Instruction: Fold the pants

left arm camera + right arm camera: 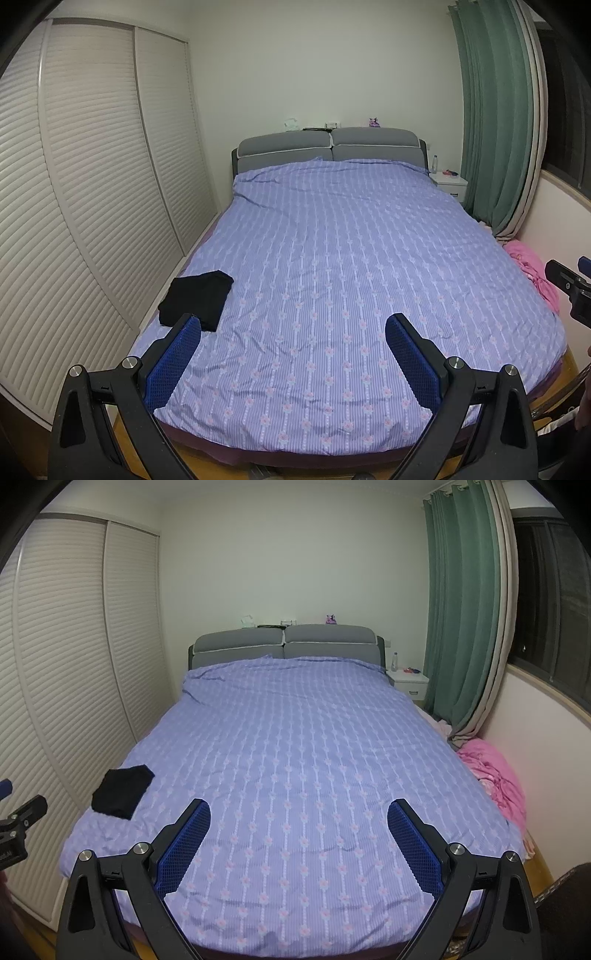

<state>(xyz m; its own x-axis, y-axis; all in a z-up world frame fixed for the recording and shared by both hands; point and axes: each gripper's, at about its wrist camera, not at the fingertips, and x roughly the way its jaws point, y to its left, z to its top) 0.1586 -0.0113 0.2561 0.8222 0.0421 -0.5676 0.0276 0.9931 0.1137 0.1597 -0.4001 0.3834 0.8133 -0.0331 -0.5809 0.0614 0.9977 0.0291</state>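
Note:
Black pants [197,299], folded into a compact rectangle, lie near the front left corner of the bed with the purple flowered cover [351,258]. They also show in the right wrist view [123,792]. My left gripper [293,328] is open and empty, held above the foot of the bed, its left finger just in front of the pants. My right gripper [299,812] is open and empty, above the foot of the bed, to the right of the pants. Each gripper shows at the edge of the other's view.
Louvred wardrobe doors [92,184] run along the left of the bed. A grey headboard [328,146] is at the far end, a white nightstand [408,683] and green curtain [461,609] at the right. Pink fabric [495,775] lies at the bed's right side.

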